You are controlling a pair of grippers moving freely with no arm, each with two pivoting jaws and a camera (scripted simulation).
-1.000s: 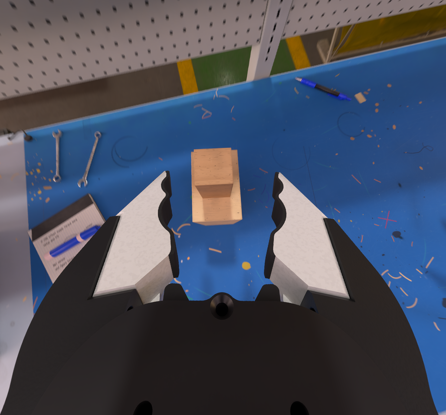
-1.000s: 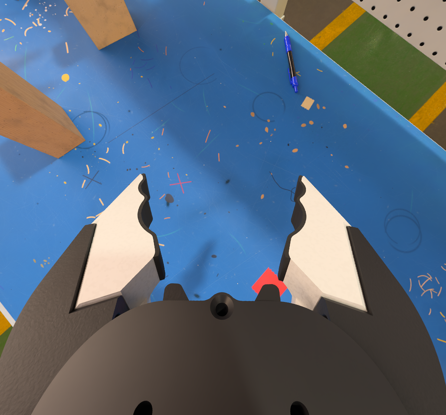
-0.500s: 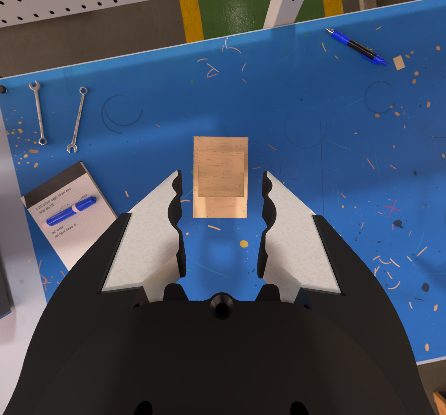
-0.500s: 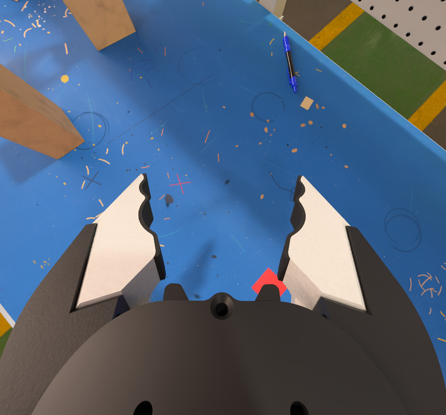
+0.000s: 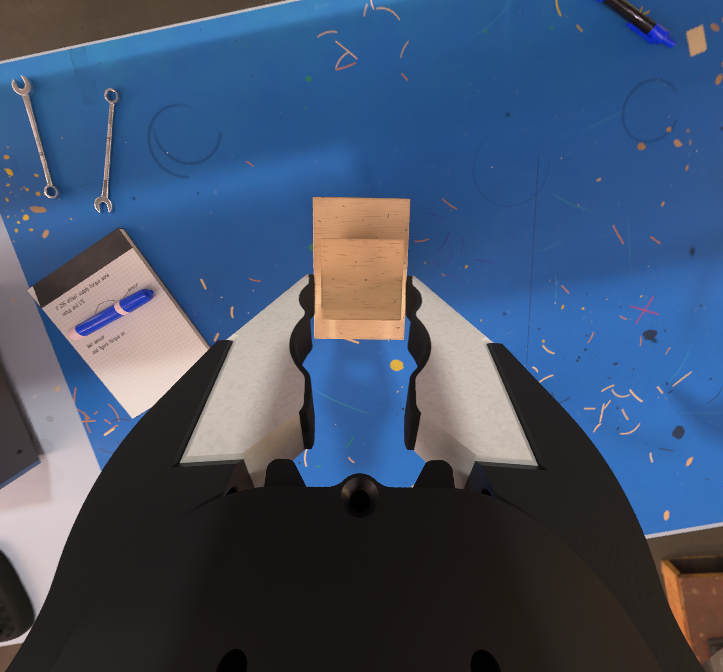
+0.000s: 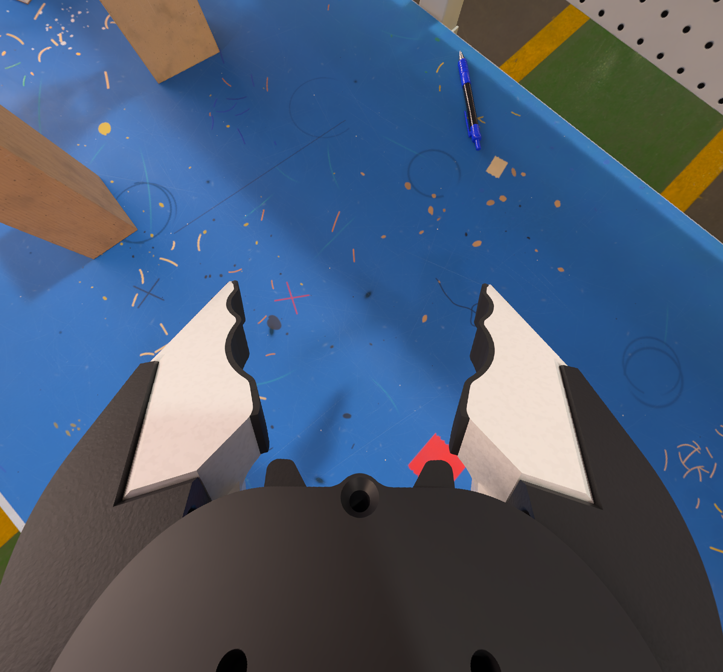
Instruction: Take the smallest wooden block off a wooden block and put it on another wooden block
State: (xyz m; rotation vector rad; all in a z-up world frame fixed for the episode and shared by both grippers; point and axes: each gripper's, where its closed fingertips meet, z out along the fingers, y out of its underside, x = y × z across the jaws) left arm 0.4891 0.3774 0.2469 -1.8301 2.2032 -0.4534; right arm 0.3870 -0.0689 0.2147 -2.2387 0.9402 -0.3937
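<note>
In the left wrist view a small light wooden block (image 5: 362, 279) lies on top of a longer wooden block (image 5: 360, 217) on the blue table. My left gripper (image 5: 360, 281) looks straight down on them. Its fingertips (image 5: 307, 293) stand close on either side of the small block, and I see no firm contact. In the right wrist view my right gripper (image 6: 360, 289) is wide open and empty over bare table. Two larger wooden blocks (image 6: 156, 15) (image 6: 51, 199) stand to its upper left, both cut off by the frame edge.
Two wrenches (image 5: 37, 137) (image 5: 107, 148) and a notepad with a blue marker (image 5: 117, 317) lie left of the stack. A blue pen (image 5: 622, 6) (image 6: 469, 101) lies near the far table edge. A red tape patch (image 6: 430, 453) sits under the right gripper.
My left gripper has come down over the stack and its jaws have narrowed until they flank the small block. The right gripper has not moved.
</note>
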